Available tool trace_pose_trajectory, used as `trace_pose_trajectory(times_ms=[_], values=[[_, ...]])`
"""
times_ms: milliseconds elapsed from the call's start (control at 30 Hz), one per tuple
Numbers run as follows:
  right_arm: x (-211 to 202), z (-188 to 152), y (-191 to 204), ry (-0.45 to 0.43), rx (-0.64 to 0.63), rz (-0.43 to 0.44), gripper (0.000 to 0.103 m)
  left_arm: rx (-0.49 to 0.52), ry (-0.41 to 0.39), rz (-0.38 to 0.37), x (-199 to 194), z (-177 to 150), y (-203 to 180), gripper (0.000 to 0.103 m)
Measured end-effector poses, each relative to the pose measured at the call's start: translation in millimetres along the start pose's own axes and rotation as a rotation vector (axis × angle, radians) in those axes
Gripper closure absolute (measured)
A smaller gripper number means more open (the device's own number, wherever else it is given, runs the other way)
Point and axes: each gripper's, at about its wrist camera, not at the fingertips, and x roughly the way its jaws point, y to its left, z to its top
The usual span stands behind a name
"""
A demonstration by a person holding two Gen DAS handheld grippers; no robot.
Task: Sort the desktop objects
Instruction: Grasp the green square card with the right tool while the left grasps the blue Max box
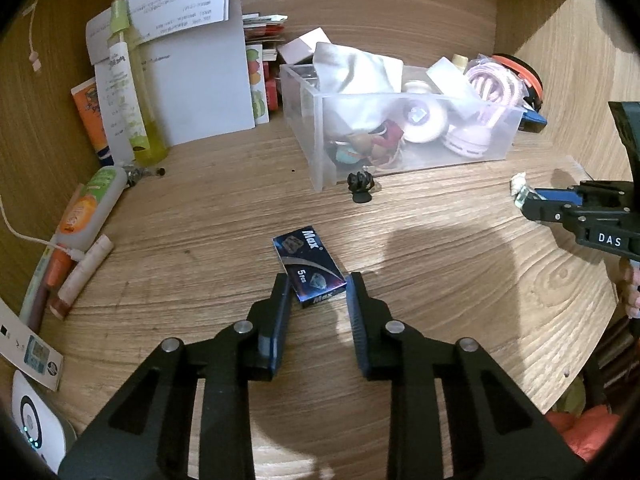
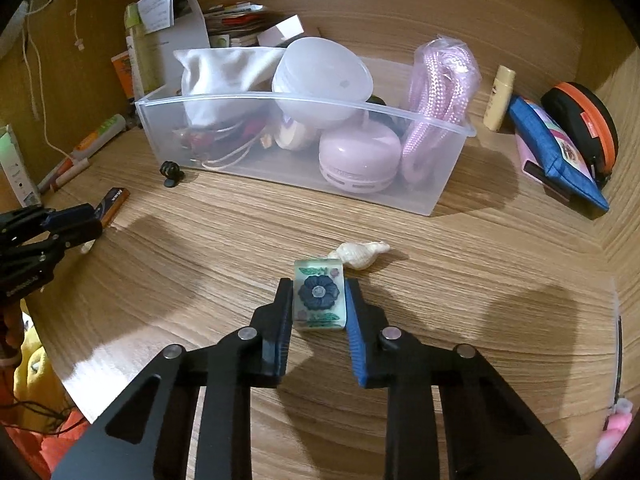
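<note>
On the wooden counter, one flower-printed tile sits clamped in the right gripper, one seashell touching behind. The left gripper pinches one blue Max box. One clear bin blurs its crowded contents.

Left gripper and right gripper — black linkage arms, silver pivot pins, ribbed blue pads; white "DAS" lettering on right gripper's body.

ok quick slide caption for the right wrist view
Right gripper closed on a flower-printed tile beside a seashell, clear bin behind.
</note>
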Motion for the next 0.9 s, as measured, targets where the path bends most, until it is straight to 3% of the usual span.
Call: trace_pose_trajectory(times_ms=[467, 900], values=[[-18, -1, -10, -0.043, 0.019, 0.013, 0.081, 0.029, -0.025, -0.021, -17, -5, -7, 0.076], [-32, 11, -7, -0.094, 0.016, 0.043, 0.081, 0.012, -0.135, -0.027, -43, 18, -11, 0.076]])
